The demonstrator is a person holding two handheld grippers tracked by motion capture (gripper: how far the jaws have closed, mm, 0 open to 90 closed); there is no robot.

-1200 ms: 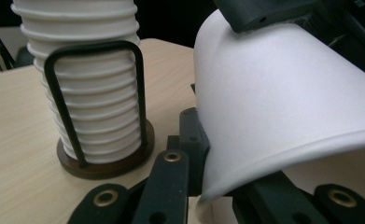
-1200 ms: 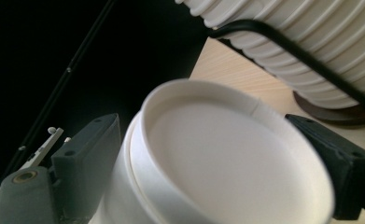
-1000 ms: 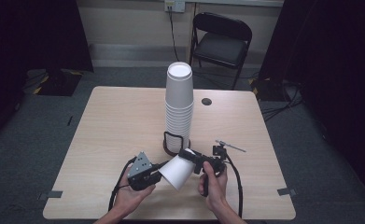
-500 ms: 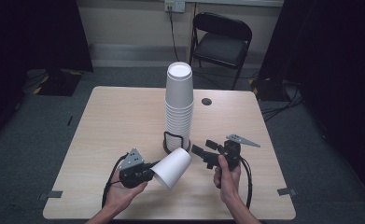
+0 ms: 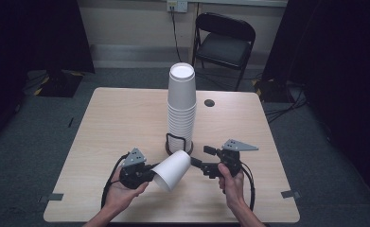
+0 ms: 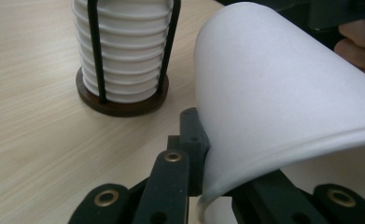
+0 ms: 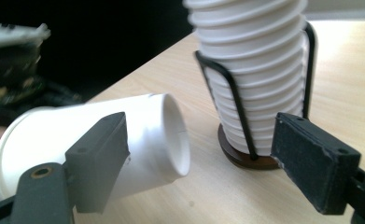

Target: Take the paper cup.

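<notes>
We held the single white paper cup (image 5: pixel 172 170) in the left gripper (image 5: pixel 147 173), the jaws clamped on the cup's rim — one jaw inside the mouth, one outside, as the left gripper view showed (image 6: pixel 283 93). The cup lay tilted nearly on its side above the table (image 5: pixel 107 127), its closed bottom pointing up and away toward the stack of cups (image 5: pixel 181 104), its open mouth toward our left hand (image 5: pixel 121 191).

The right gripper (image 5: pixel 202 158) sat just beside the cup's bottom end, apart from it, its jaws spread wide and holding nothing. In the right gripper view the cup's base (image 7: pixel 171 135) appeared between those two black jaws, though we could not tell whether the left-hand jaw touched the cup wall or merely stood in front of it. Our right hand (image 5: pixel 231 182) gripped the tool from behind, its cable trailing toward the table's near edge.

The stack stood upright in a black wire holder (image 5: pixel 178 144) on a dark round base, near the table's middle — just beyond both grippers. A folding chair (image 5: pixel 225 40) stood past the far edge.
</notes>
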